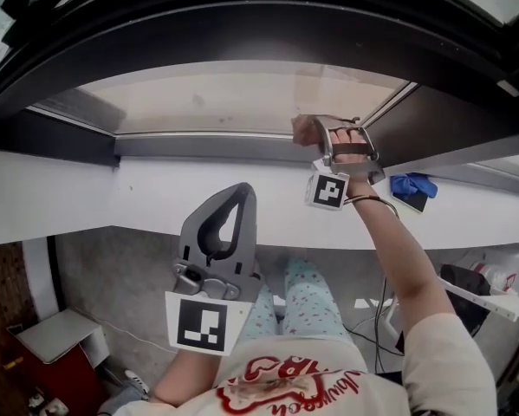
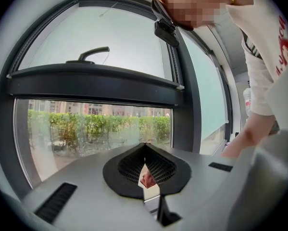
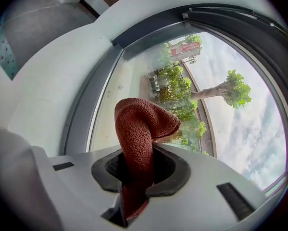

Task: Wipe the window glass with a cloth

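Right gripper (image 3: 136,170) clamped on red cloth (image 3: 144,124) at the window glass (image 3: 206,105); left gripper (image 1: 238,199) idle.

Right jaws were closed on the cloth's lower part, and the free end stood up above them and folded over toward the glass. The cloth was at the pane's lower right corner, just above the bottom frame (image 1: 198,144); contact with the glass couldn't be confirmed. Left jaws were closed tip to tip with nothing between them. That gripper was held low in front of the white sill (image 1: 86,189), near its front edge, well apart from the cloth. A blue item (image 1: 412,185) lay on the sill's right end.
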The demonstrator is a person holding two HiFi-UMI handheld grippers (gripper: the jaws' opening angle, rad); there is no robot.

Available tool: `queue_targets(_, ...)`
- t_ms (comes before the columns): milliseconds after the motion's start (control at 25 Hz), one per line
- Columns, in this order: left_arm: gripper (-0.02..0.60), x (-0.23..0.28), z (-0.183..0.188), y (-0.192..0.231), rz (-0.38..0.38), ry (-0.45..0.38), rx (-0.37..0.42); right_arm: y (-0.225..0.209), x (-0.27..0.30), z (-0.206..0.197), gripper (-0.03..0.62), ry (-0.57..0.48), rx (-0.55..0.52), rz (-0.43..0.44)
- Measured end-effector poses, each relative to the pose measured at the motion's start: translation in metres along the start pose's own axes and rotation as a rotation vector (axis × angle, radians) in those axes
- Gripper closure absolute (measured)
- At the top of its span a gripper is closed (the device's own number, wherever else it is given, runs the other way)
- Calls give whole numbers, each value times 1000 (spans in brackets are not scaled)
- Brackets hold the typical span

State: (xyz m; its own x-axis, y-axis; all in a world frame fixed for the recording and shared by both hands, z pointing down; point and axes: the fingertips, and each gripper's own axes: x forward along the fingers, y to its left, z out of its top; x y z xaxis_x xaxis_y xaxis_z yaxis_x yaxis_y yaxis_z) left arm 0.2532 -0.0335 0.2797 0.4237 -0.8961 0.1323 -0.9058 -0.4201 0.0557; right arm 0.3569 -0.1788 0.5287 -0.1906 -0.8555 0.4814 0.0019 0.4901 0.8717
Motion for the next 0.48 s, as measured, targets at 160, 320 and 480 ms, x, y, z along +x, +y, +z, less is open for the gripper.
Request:
queue_targets(160,560,-4,-21,0,15,52,-6,29,19,-3,505,9,-32,24)
queue_targets(320,560,-8,-36,0,49,71,-7,70,37,-10,505,17,-14,83)
queue_targets(480,560,-13,-52,7,86,98,-18,96,52,-11,505,29,65,154)
